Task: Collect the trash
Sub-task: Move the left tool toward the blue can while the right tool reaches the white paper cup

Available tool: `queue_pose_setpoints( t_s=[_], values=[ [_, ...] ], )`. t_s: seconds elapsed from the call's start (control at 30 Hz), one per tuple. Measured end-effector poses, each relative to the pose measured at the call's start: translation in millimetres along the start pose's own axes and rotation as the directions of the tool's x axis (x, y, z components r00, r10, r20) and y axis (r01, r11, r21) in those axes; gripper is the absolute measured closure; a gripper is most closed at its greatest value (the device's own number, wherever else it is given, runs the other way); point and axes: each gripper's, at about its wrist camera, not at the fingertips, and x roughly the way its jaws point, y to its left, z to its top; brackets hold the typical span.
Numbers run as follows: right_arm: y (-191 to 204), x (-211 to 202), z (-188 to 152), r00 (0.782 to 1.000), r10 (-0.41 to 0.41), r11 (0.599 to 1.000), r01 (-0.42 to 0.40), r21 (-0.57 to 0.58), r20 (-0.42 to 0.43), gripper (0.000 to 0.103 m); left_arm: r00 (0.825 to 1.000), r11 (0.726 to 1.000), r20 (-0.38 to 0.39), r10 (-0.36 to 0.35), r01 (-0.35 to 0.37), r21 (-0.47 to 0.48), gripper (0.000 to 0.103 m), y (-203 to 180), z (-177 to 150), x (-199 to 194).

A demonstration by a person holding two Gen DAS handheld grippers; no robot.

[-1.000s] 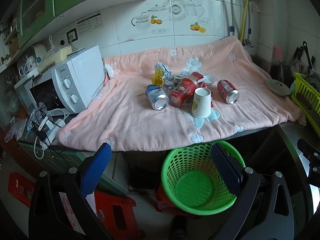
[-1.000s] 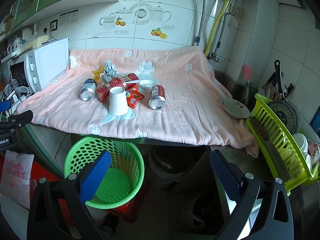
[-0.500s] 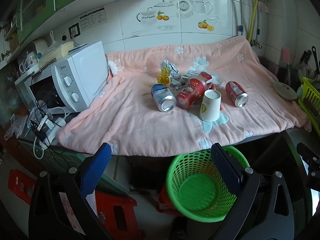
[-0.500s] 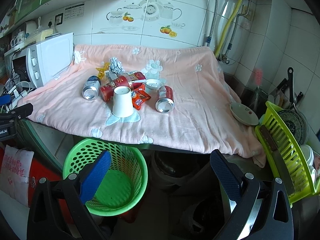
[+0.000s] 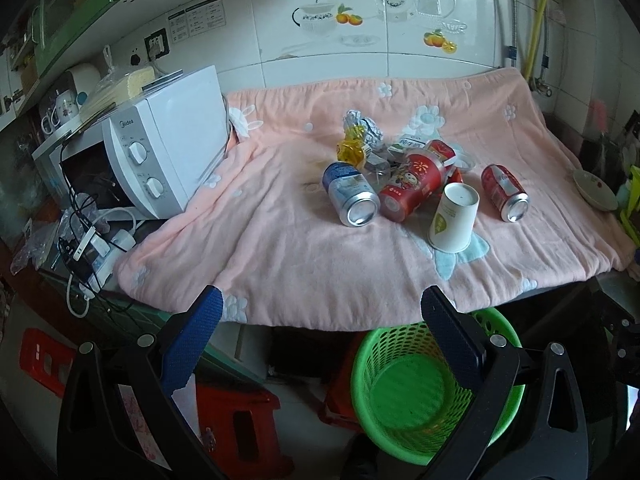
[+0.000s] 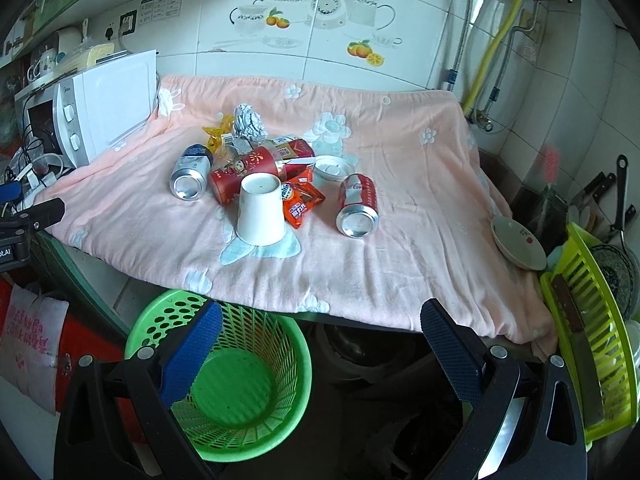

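Observation:
Trash lies heaped mid-counter on a pink blanket (image 5: 280, 248): a blue can (image 5: 351, 199), a red paper tub (image 5: 412, 186), an upturned white paper cup (image 5: 454, 216), a red cola can (image 5: 505, 197), a yellow wrapper (image 5: 352, 148) and a foil ball (image 6: 249, 121). An orange snack packet (image 6: 301, 202) shows in the right wrist view. A green mesh basket (image 5: 424, 384), nothing in it, stands on the floor below the counter edge. My left gripper (image 5: 320, 320) and right gripper (image 6: 320, 336) are both open, holding nothing, well short of the trash.
A white microwave (image 5: 160, 160) with cables and a power strip (image 5: 92, 248) stands at the left. A small bowl (image 6: 518, 246) and a lime dish rack (image 6: 592, 344) sit at the right. Red stools (image 5: 236, 428) stand under the counter.
Both grippers have moved closer to the counter and slightly up; the trash pile looks larger in both views. Nothing was grasped or shifted.

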Motion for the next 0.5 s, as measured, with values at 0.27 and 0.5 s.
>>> queue_pose_setpoints(
  t_s=[0.27,0.5],
  values=[
    [12.1,40.9,28.5,0.998,0.054,0.998,-0.055,-0.035,-0.021,0.007,1.0,1.0,-0.025,0.012,-0.013,-0.025,0.005,9.4,20.8,32.7],
    [25.2,74.1,54.6,0.995,0.092,0.994,-0.094,-0.063,-0.034,0.008,0.999,0.999,-0.037,0.021,-0.022,-0.036,0.006,15.8,39.1,57.7]
  ],
)
